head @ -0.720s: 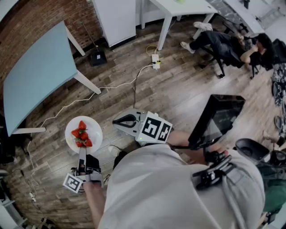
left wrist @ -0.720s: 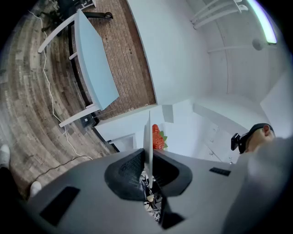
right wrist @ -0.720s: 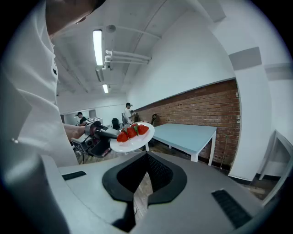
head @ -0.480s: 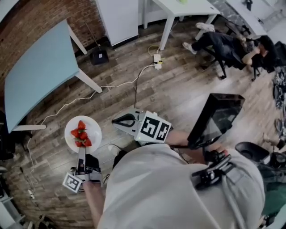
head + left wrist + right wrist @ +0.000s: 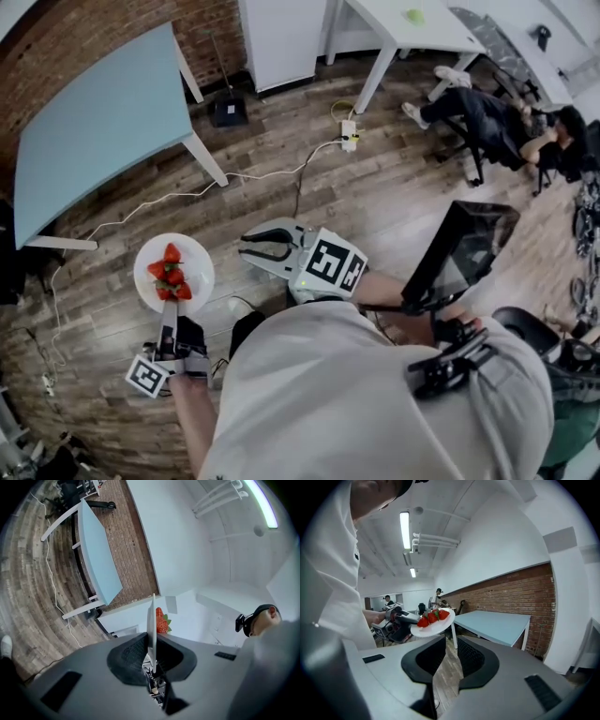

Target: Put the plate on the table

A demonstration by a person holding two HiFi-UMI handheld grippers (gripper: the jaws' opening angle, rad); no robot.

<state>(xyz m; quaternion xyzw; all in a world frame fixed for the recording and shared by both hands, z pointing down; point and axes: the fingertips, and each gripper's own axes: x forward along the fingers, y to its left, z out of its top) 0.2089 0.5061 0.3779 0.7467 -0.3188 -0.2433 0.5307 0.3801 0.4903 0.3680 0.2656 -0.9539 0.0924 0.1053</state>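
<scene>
A white plate [image 5: 173, 272] with several red strawberries [image 5: 169, 277] hangs level above the wooden floor. My left gripper [image 5: 170, 311] is shut on the plate's near rim. In the left gripper view the plate [image 5: 151, 623] stands edge-on between the pads, with a strawberry [image 5: 161, 620] behind it. The pale blue table [image 5: 94, 131] stands ahead and to the left, apart from the plate. My right gripper [image 5: 246, 247] is open and holds nothing, just right of the plate. The right gripper view shows the plate [image 5: 440, 624], the left gripper [image 5: 396, 620] and the table [image 5: 497, 625].
A white cable and a power strip [image 5: 351, 131] lie on the floor ahead. A black box [image 5: 228, 112] sits by the table's leg. A white table [image 5: 403, 28] and a seated person [image 5: 487, 117] are at the far right. A dark screen [image 5: 459, 248] is at my right side.
In the head view the blue table and the floor have slid to the right and down. The plate stays in the left gripper; the right gripper has kept its place beside it.
</scene>
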